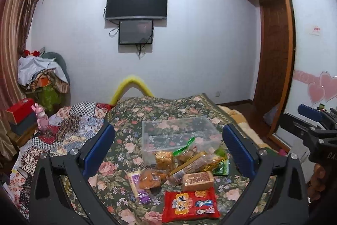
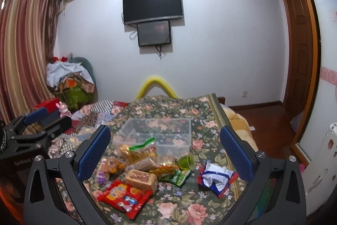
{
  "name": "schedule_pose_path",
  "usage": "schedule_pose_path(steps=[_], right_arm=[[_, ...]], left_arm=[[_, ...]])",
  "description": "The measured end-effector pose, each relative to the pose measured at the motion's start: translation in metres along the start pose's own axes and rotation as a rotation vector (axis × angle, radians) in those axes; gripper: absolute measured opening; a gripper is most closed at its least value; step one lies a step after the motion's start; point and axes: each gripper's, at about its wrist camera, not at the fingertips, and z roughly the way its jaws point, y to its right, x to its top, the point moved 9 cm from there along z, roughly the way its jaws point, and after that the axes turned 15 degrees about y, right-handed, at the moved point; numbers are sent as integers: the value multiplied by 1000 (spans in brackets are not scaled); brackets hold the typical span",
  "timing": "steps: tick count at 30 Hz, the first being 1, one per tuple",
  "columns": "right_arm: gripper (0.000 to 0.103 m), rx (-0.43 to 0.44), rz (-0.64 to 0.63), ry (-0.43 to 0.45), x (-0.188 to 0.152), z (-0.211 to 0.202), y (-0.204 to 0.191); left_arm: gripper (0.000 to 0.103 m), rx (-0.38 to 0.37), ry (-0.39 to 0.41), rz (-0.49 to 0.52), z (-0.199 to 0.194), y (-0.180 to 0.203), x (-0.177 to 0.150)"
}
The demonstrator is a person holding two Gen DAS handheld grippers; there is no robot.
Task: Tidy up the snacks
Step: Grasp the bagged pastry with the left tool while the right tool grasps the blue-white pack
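We hold both claws above the near end of the bed, and neither grips anything: the left claw (image 1: 168, 153) has its blue pads spread wide apart, and the right claw (image 2: 165, 151) is spread just as wide. We judge they are kept apart and raised so that either can come down over a packet without a further adjustment.

Nearest us lies the red snack packet (image 2: 124, 196), flat on the floral bedspread (image 2: 185, 210), easy to pinch by an edge. Just beyond it, touching its far side, sits the brown wrapped cake block (image 2: 141, 179). To the right, apart from the pile, lies a crumpled white, blue and red packet (image 2: 215, 178), the one closest to the right claw. On the left edge of the pile is a purple and white packet (image 1: 138, 185), nearer the left claw.

Further on, the rest are heaped against the near wall of the clear plastic box (image 2: 160, 130): golden wrapped pieces (image 2: 130, 154), a green packet (image 2: 175, 176) and a small green cup (image 2: 186, 160). The box appears empty, its mouth open upward, so we judge nothing is sorted yet.

Behind everything, a dark television (image 2: 152, 4) hangs on the wall.
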Motion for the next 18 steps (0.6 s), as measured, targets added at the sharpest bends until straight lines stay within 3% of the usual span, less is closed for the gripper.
schedule_pose_path(steps=[3,8,18], right_arm=[[103,-20,-4,-45,-17,9,12],[102,-57,0,-137,-47,23,35],[89,-111,48,-332,-102,46,75]], left_arm=[[101,10,-45,-3,11,-11,-16],[89,26,-153,0,33,-31,-54],[79,44,-383,-19,73,-64,-135]])
